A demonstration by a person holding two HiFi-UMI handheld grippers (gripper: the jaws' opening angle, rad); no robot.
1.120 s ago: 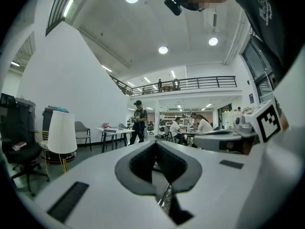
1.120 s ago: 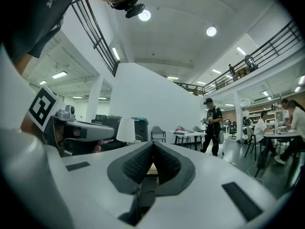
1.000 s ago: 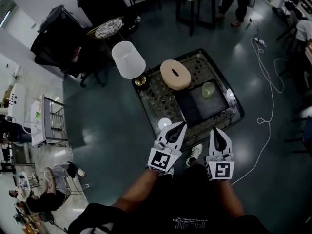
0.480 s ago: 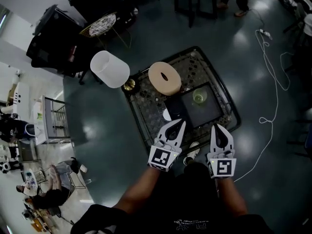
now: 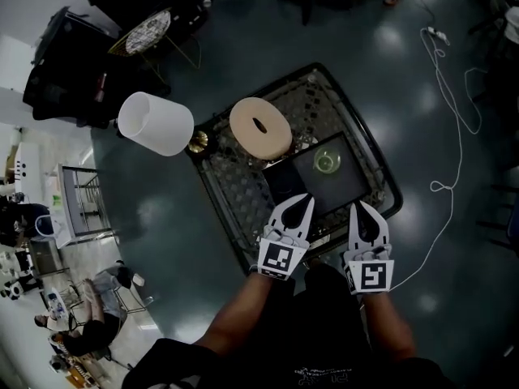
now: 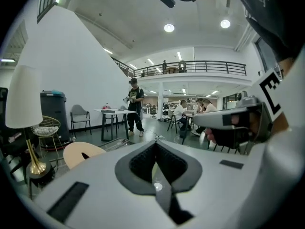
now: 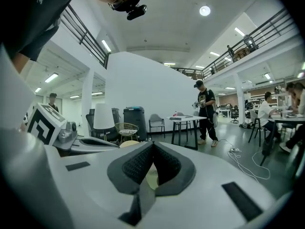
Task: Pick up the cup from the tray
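In the head view a small pale green cup (image 5: 327, 161) stands upright on a dark square tray (image 5: 302, 186), which lies on a low mesh-topped table (image 5: 231, 194). My left gripper (image 5: 299, 202) is shut and empty, its tip over the tray's near left edge. My right gripper (image 5: 362, 209) is also shut and empty, just short of the tray's near right corner and a little nearer than the cup. In the left gripper view the left gripper (image 6: 156, 144) has its jaws meeting at the tip. The right gripper (image 7: 152, 144) looks the same in its own view.
A round beige block with a slot (image 5: 260, 128) sits on the table behind the tray. A floor lamp with a white shade (image 5: 156, 123) stands left of the table. A white cable (image 5: 452, 136) trails over the floor at the right. People stand at distant tables (image 6: 134, 106).
The table and tray have come closer beneath me. Both grippers have moved forward from the table's near edge to the tray's near edge, staying shut.
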